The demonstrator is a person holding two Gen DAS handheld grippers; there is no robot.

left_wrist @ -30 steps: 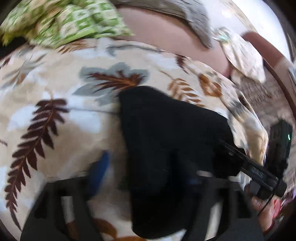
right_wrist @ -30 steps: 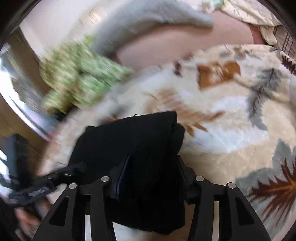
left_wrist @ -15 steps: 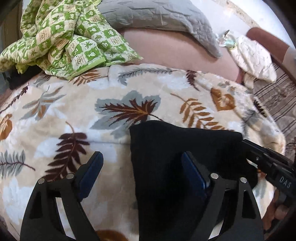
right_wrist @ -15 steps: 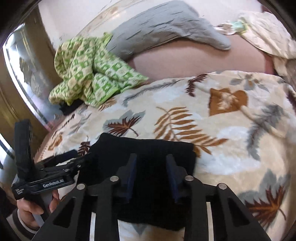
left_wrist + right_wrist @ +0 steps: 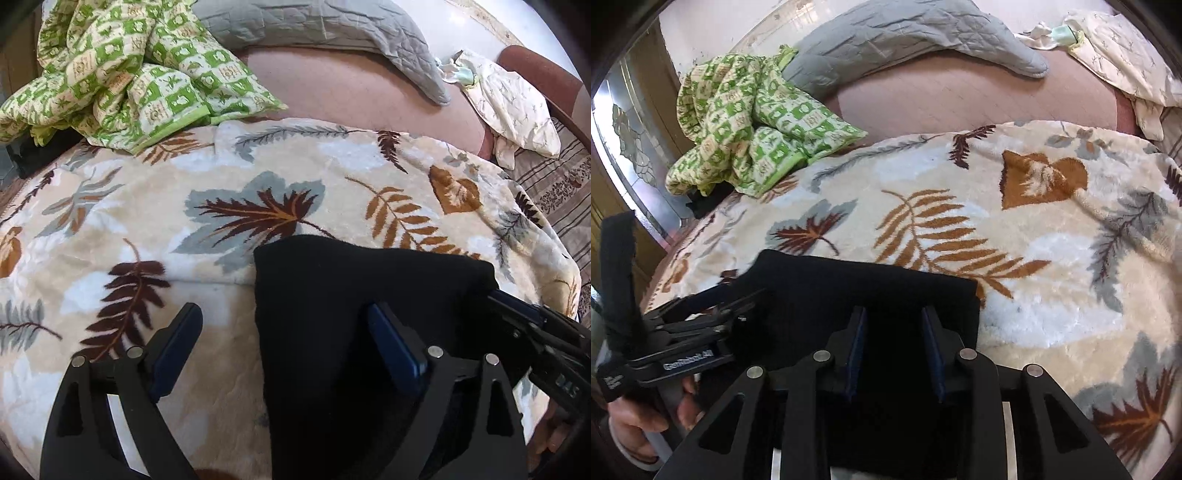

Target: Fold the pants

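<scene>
Bed's covered by a leaf-print blanket (image 5: 258, 206), and your pants (image 5: 351, 295) sit on it as a compact black bundle. Left gripper (image 5: 284, 343) is spread wide, straddling the bundle's left edge, gripping nothing. Right gripper (image 5: 894, 354) is part-open over the right half; can't tell if it pinches. Long axis runs left-right between them.

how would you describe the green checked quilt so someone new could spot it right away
Start at the cream leaf-print blanket spread over the bed, then go to its far left corner. The green checked quilt lies crumpled there beside the plain grey quilted cover, the only bright green fabric in view.
</scene>
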